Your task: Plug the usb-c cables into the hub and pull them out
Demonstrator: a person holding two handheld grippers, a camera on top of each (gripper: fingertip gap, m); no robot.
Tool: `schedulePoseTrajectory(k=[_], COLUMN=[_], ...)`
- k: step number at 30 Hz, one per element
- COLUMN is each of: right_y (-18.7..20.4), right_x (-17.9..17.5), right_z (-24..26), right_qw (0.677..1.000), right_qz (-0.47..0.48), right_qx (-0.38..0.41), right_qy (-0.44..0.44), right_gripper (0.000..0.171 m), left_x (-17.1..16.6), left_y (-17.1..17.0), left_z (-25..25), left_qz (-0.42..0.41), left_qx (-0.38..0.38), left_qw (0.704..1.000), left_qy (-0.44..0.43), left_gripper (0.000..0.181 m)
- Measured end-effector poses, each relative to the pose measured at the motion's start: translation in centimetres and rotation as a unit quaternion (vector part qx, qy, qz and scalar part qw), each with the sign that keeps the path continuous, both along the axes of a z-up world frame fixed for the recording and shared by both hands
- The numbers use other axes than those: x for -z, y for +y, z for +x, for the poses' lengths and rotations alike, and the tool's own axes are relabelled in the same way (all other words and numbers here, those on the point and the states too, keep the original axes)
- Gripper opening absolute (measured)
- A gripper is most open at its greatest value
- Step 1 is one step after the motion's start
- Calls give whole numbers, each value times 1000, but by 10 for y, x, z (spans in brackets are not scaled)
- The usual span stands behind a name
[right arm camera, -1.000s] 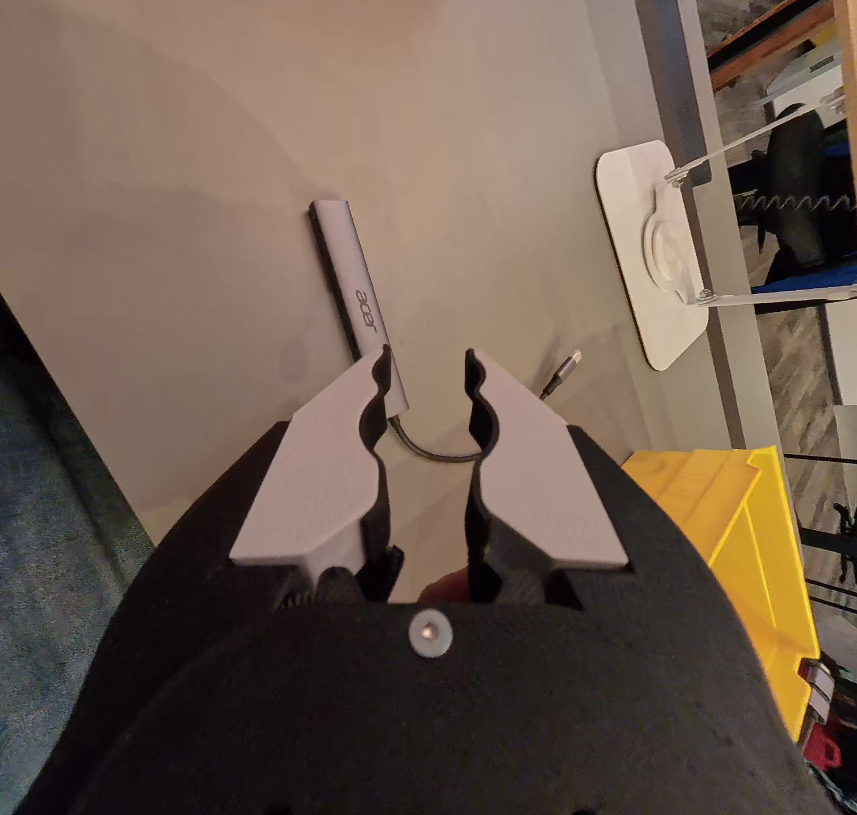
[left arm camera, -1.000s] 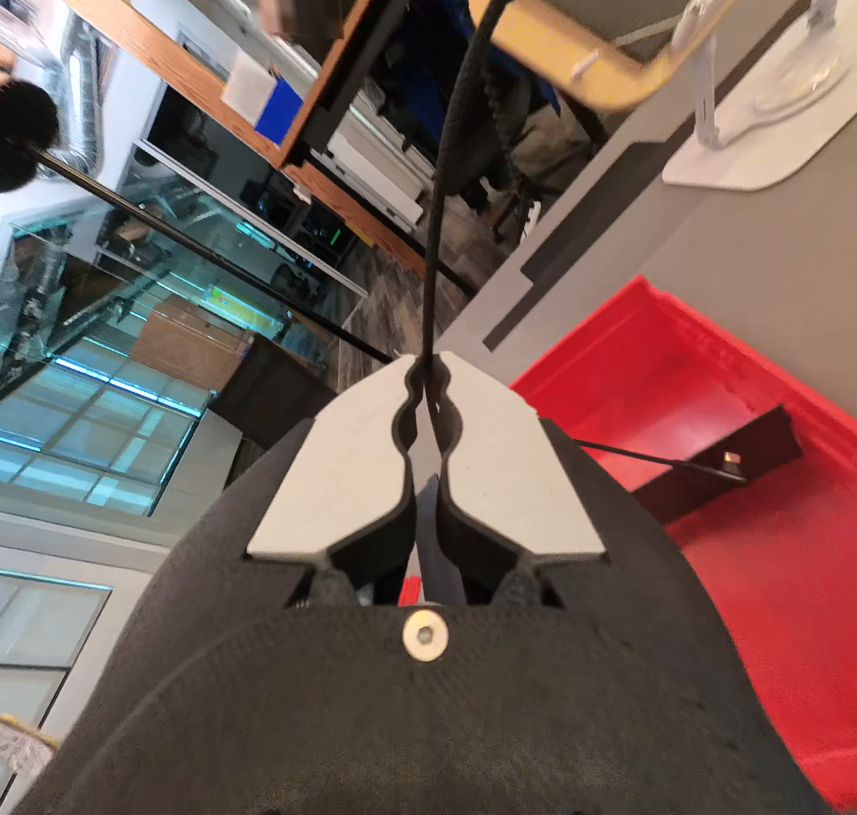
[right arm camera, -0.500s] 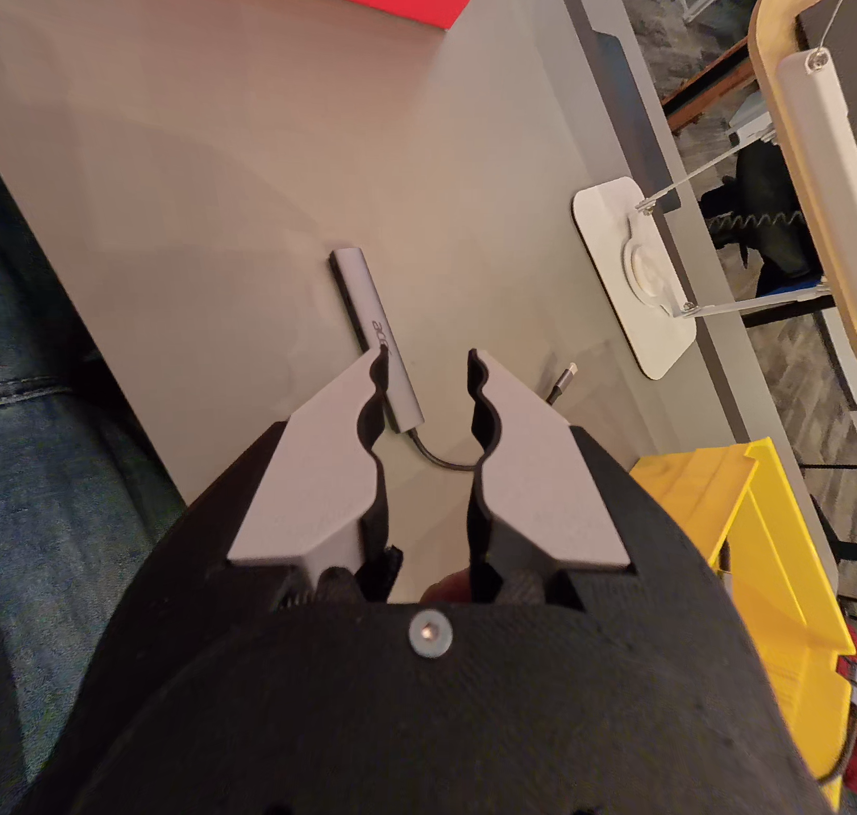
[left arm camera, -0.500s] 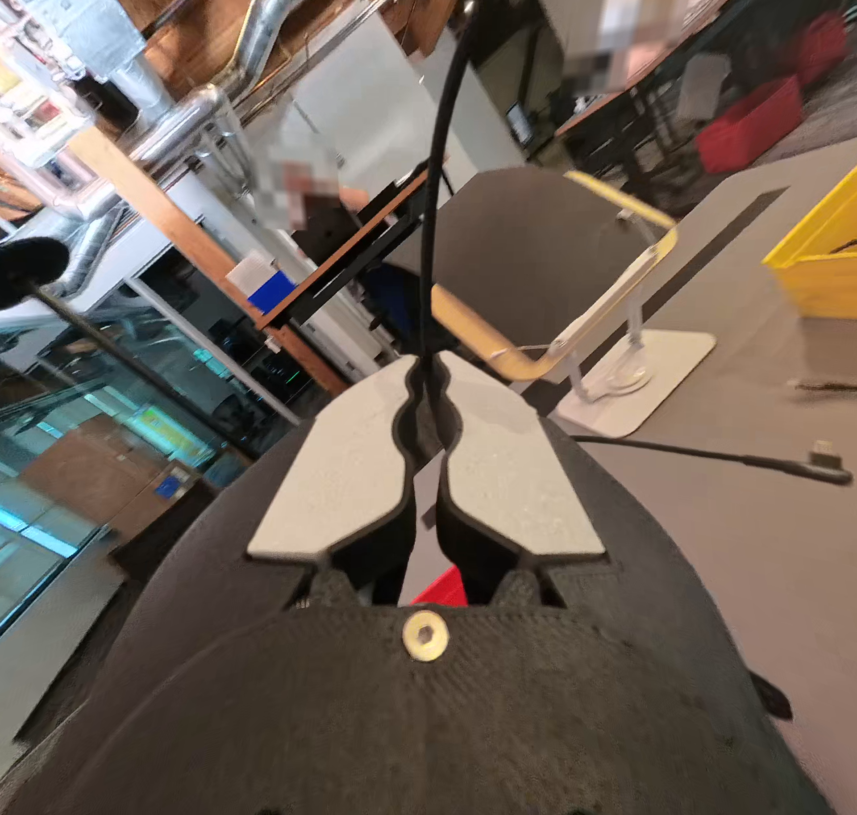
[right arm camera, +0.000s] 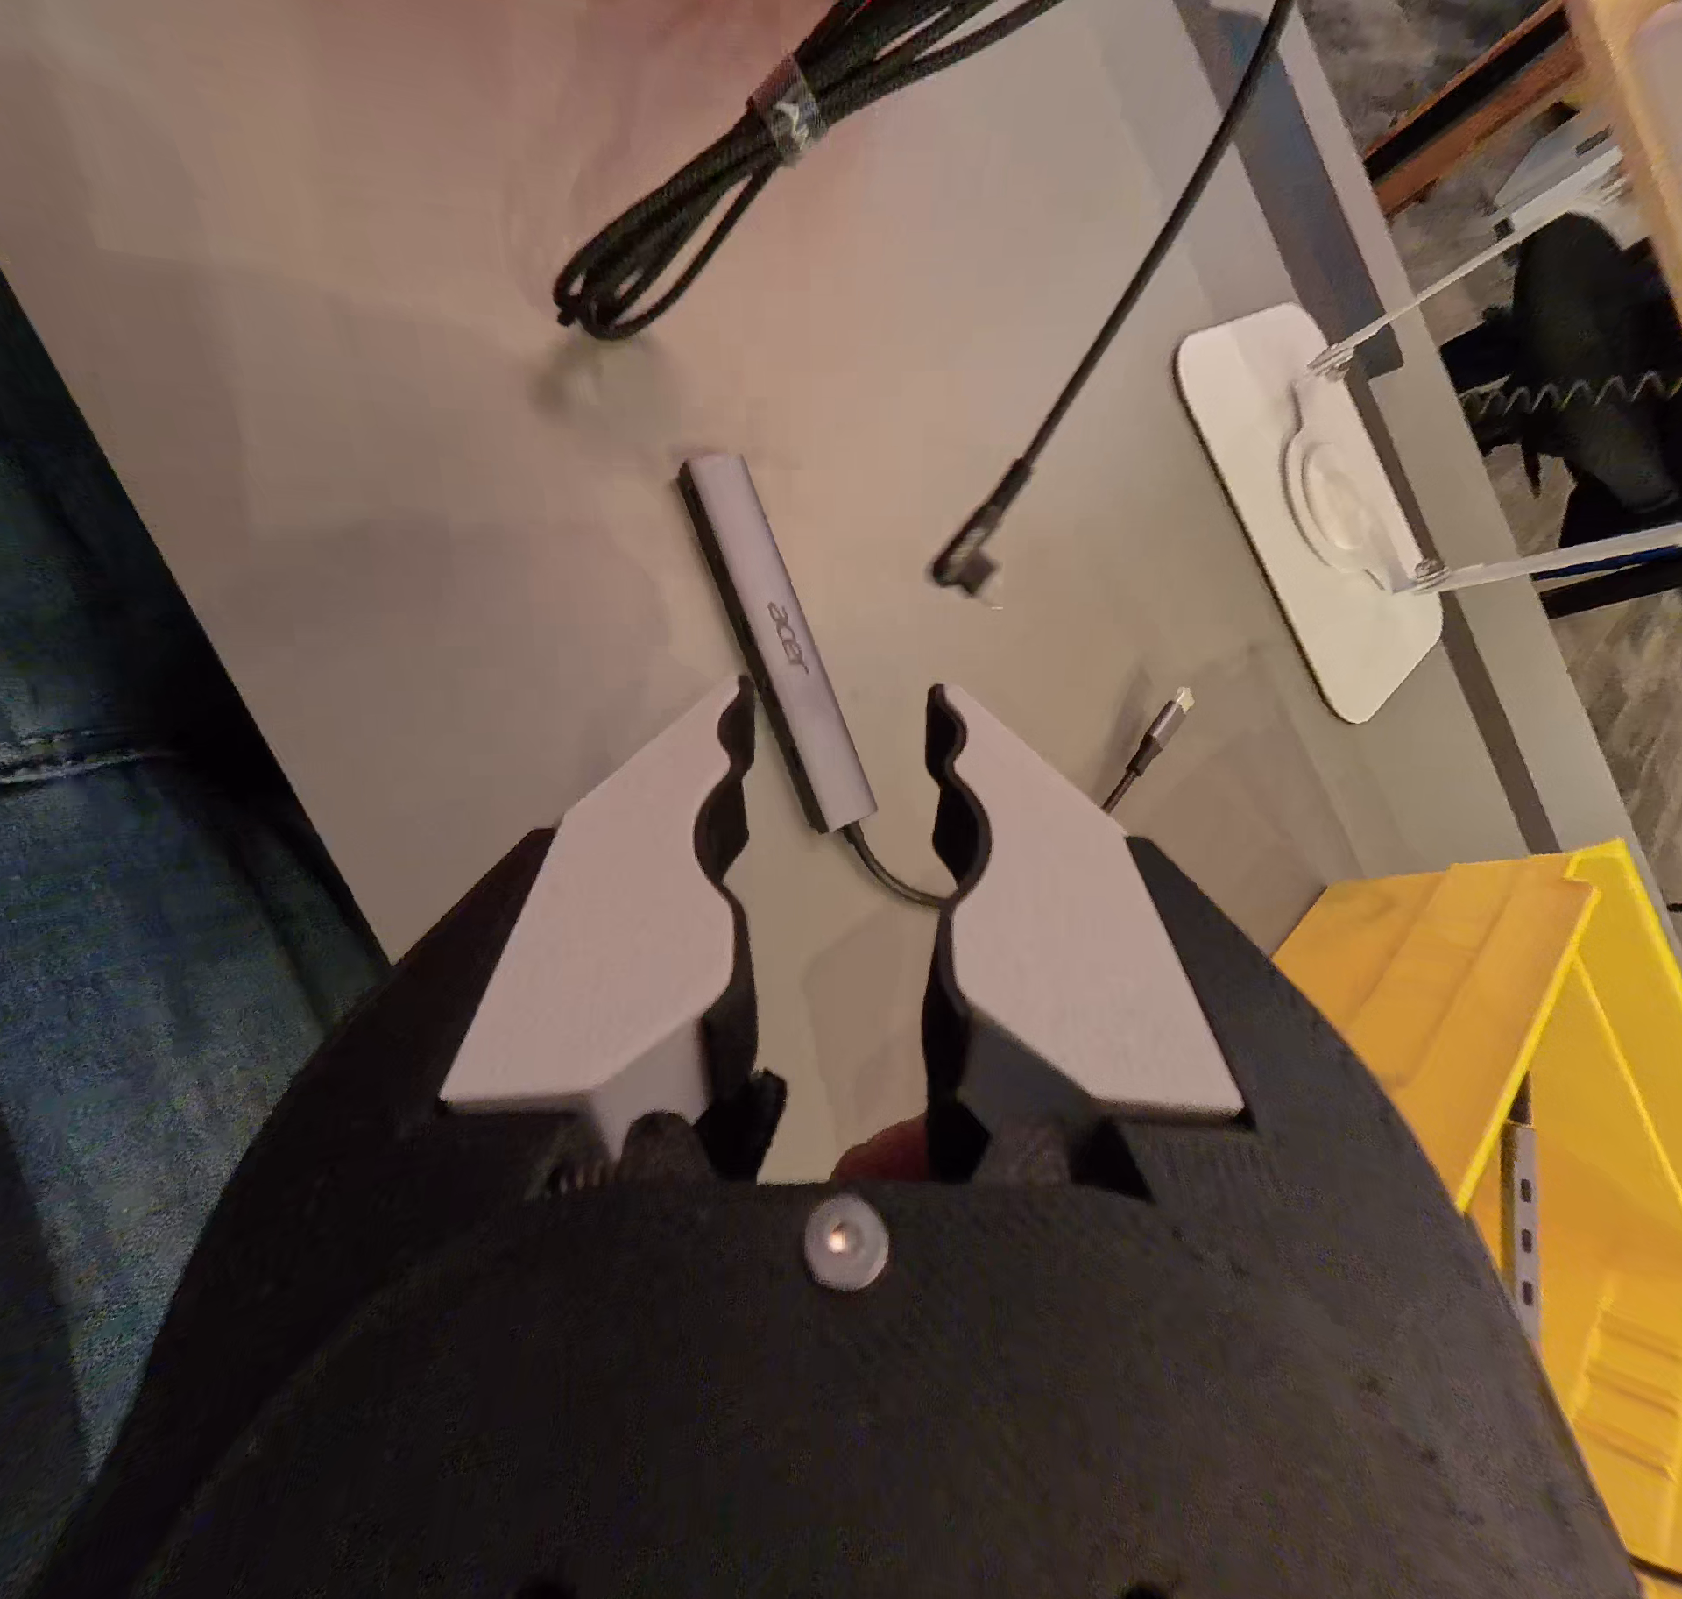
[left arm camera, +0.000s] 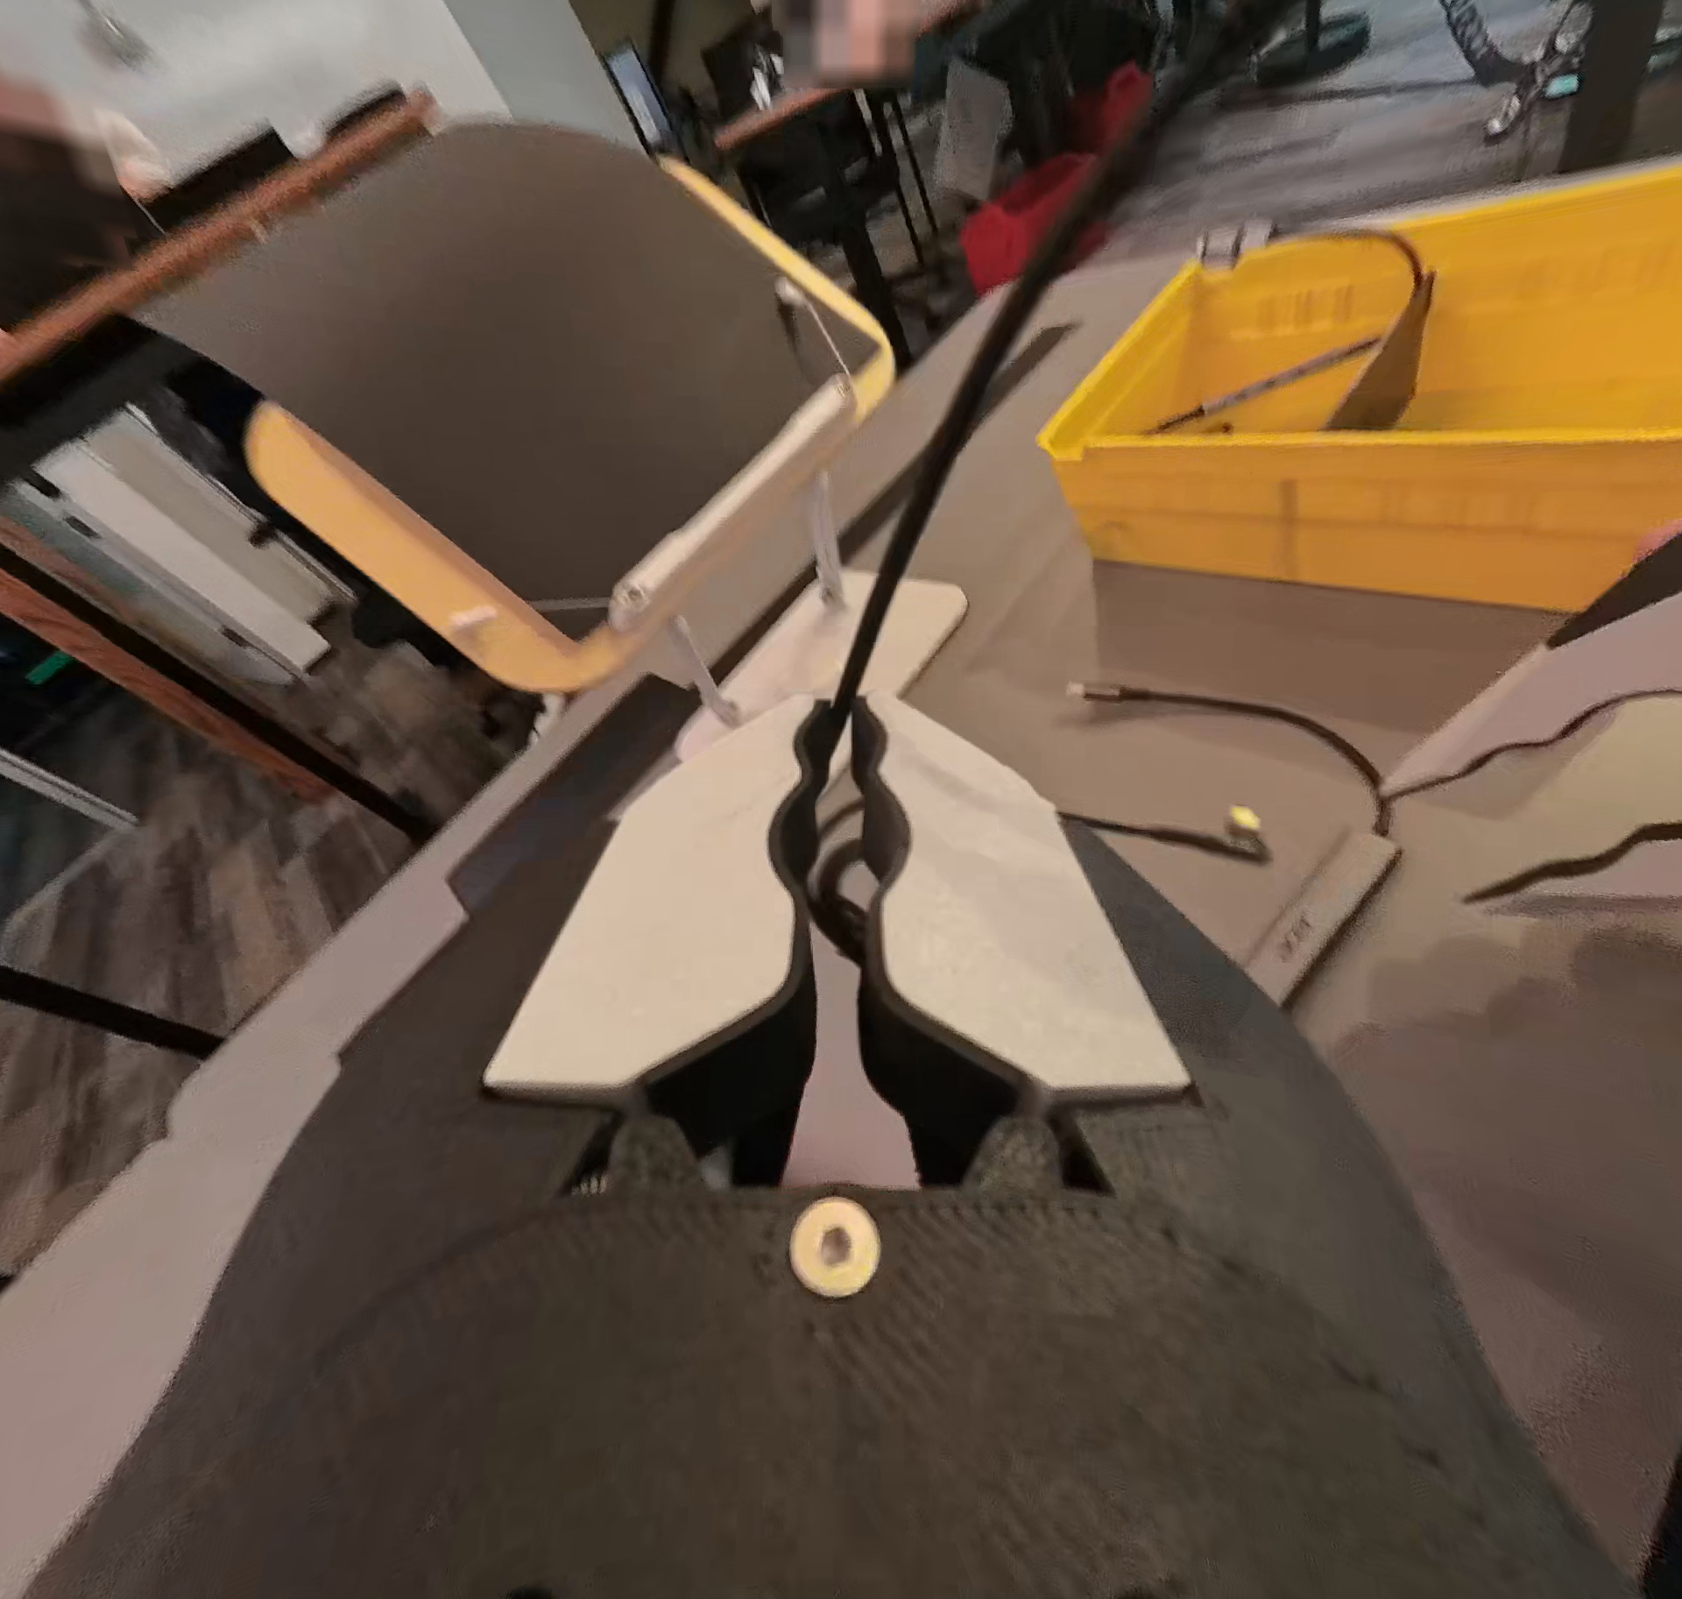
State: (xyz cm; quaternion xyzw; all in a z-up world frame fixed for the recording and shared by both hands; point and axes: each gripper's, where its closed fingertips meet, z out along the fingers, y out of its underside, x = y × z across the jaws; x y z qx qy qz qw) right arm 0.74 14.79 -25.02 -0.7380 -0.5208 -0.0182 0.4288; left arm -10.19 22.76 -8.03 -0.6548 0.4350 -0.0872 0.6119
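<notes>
The slim bar-shaped metal hub (right arm camera: 790, 656) is silver-grey with a dark grey lead; the braided fabric cable bundle (right arm camera: 728, 163) is black; the open plastic bin (left arm camera: 1383, 426) is bright yellow; the flat table top (right arm camera: 382, 299) is plain matte grey; the rounded flat stand base (right arm camera: 1311, 508) is white.

Slim silver hub (right arm camera: 790, 656) flat on table, unplugged black cable (right arm camera: 1119, 317) beside it

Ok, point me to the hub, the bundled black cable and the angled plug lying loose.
hub (right arm camera: 781, 645), right wrist view, middle of its silver top face.
bundled black cable (right arm camera: 728, 163), right wrist view, strands below the tie.
angled plug (right arm camera: 967, 561), right wrist view, black elbow housing.
</notes>
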Motion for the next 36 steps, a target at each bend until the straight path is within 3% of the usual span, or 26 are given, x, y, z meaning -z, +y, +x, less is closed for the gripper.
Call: schedulePoseTrajectory(k=[15,19,27,31,36], right_y=[3,3,-22,-45,-54], right_x=[46,45,19,16,43], right_z=[12,11,-32,-74,-104], right_qw=[997,998,996,992,993], right_qz=[-55,-53,-72,-94,-94], right_qx=[3,2,-44,-75,-68], right_qy=[-47,-46,28,42,-24], right_gripper=[48,48,43,61,88], left_x=[125,131,107,101,101], left_y=[30,24,11,6,0], left_z=[-5,-2,-13,-17,-13], left_qz=[-144,-159,-121,-103,-101], left_qx=[-55,-32,3,5,14], left_qw=[980,977,978,975,974], left_qy=[126,136,172,195,204], left_gripper=[4,20,25,23,23])
